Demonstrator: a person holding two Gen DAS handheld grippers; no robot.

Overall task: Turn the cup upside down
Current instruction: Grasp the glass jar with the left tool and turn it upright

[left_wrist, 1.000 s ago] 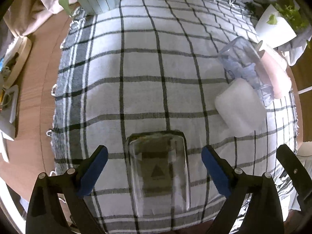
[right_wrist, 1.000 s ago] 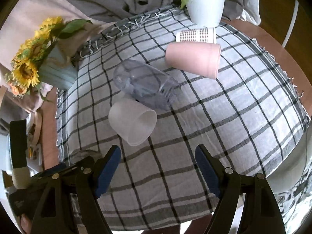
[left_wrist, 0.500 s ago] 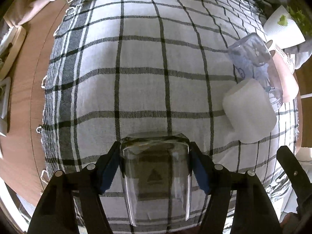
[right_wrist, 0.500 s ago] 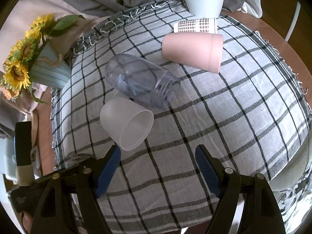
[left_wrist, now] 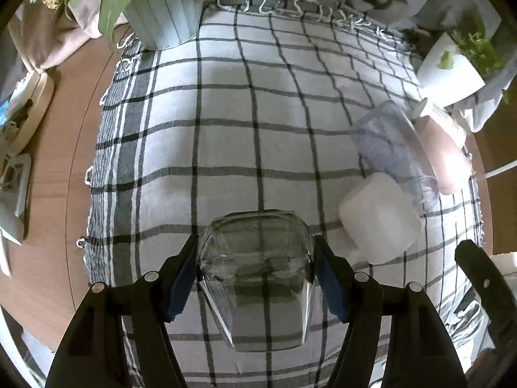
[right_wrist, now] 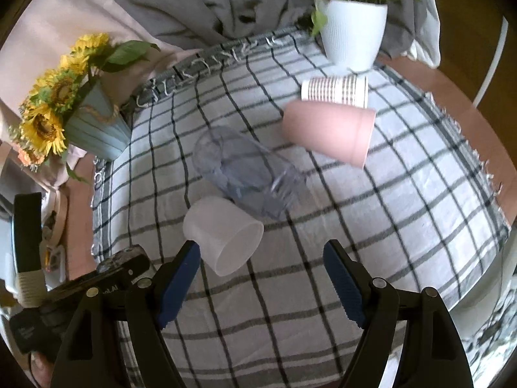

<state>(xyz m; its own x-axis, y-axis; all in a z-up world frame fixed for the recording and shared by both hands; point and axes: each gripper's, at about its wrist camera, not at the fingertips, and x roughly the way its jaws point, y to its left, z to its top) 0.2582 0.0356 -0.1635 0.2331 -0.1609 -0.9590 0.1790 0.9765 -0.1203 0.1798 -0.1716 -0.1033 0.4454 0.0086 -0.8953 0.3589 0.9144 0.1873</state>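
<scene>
My left gripper [left_wrist: 255, 268] is shut on a clear glass cup [left_wrist: 255, 278]; its blue pads press both sides and it is tilted above the checked cloth [left_wrist: 226, 129]. My right gripper [right_wrist: 261, 274] is open and empty above the cloth's near part. A frosted white cup [right_wrist: 223, 236] lies on its side just ahead of its left finger and also shows in the left wrist view [left_wrist: 378, 216]. A clear bluish cup [right_wrist: 245, 174], a pink cup [right_wrist: 329, 132] and a striped paper cup [right_wrist: 334, 92] lie on their sides further back.
A sunflower pot [right_wrist: 93, 129] stands at the cloth's far left corner and a white plant pot [right_wrist: 352, 35] at the far right. Grey fabric lies behind. The round wooden table [left_wrist: 55, 194] shows around the cloth. Small items sit at its left edge.
My left gripper closed on the clear glass cup and lifted it, tilting it. My right gripper stayed open and shifted slightly.
</scene>
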